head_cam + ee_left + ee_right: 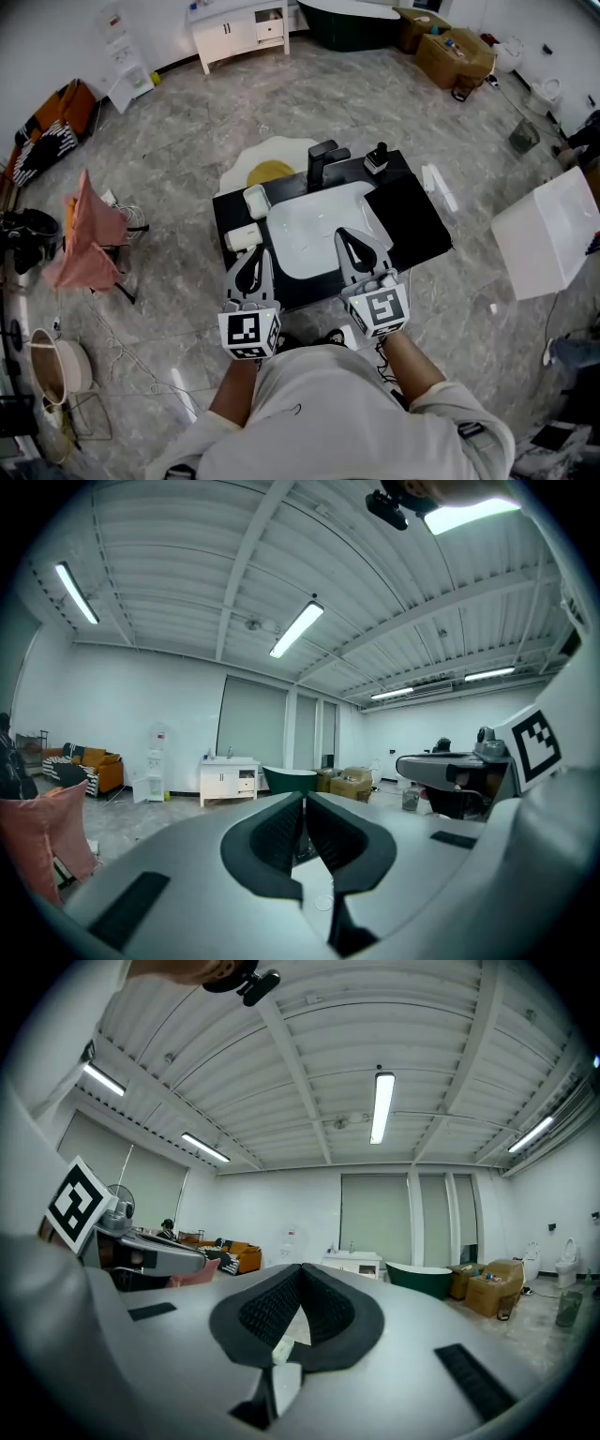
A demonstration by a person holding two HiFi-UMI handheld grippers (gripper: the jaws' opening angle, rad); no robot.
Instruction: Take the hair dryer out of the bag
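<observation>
No hair dryer shows clearly in any view. A pink cloth bag [89, 234] hangs on a stand on the floor to the left; its edge also shows in the left gripper view as the pink bag [37, 846]. My left gripper [251, 255] is shut and empty, held level over the near left edge of the black counter [412, 216]. My right gripper [349, 234] is also shut and empty, over the near rim of the white basin [319, 230]. The left gripper [305, 799] and right gripper [302, 1267] each show their pads together with nothing between them.
On the counter stand a black faucet [323, 161], a small white dish [256, 198], a white cylinder [242, 237] and a black dispenser [377, 157]. An egg-shaped rug [267, 164] lies behind. A white box [548, 234] sits right; a cabinet [239, 28] and bathtub [352, 19] stand far back.
</observation>
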